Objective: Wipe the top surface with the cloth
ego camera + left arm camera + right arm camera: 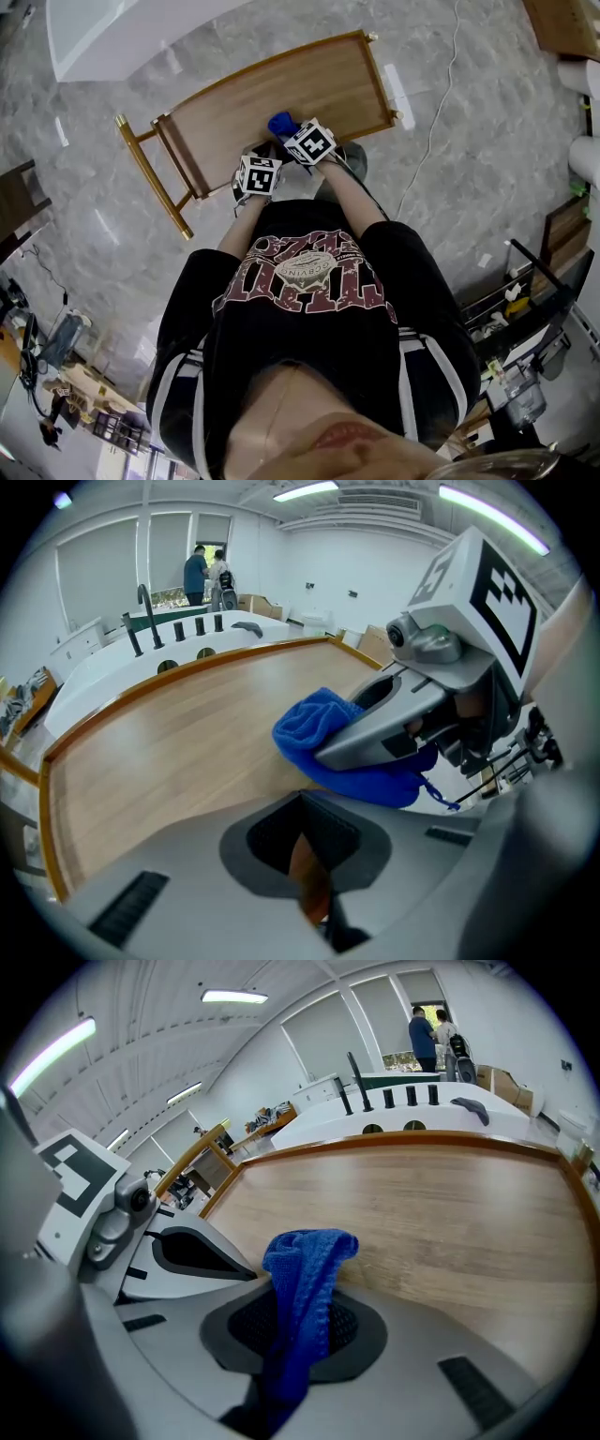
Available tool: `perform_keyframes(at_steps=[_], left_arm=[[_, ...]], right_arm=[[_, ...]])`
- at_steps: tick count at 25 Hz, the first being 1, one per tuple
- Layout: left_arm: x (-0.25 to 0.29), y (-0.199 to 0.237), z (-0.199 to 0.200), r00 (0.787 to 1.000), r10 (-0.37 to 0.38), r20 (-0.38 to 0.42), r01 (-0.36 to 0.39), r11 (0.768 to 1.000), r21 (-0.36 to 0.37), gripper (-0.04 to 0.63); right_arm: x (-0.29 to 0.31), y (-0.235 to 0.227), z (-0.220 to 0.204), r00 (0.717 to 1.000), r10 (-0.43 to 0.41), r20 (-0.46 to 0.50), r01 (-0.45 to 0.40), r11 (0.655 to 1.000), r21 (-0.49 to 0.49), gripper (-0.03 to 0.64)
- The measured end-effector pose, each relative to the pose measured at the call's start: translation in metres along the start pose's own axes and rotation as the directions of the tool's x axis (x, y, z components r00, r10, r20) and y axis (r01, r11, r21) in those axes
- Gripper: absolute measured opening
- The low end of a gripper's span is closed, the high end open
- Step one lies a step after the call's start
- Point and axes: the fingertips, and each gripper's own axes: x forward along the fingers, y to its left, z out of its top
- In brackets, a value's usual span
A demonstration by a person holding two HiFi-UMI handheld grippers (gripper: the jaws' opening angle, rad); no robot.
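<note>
The wooden table top (309,84) with a gold frame lies in front of me. My right gripper (291,131) is shut on a blue cloth (281,123) at the table's near edge. In the right gripper view the cloth (305,1260) stands up out of the closed jaws of the right gripper (295,1335) over the wood (431,1204). My left gripper (253,157) sits just left of it, side by side. In its own view the left gripper (305,855) is shut on nothing. Close to its right, the cloth (323,728) bulges from the right gripper (375,733).
A white counter (112,28) stands beyond the table, with a black faucet (145,611) on it. A cable (441,94) runs over the marble floor at the right. Shelves and clutter (544,281) stand at the right. Two people (208,574) stand far off.
</note>
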Motion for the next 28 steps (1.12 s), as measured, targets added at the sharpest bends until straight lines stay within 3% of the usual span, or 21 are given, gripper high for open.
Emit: perform_keyframes(at_steps=[28], left_arm=[[0.023,-0.039,0.044,0.997,-0.072,-0.029,0.076,0.985,0.156,0.046]], right_arm=[[-0.058,-0.072,-0.023,0.988,-0.147,0.054,0.139,0.983,0.123,0.058]])
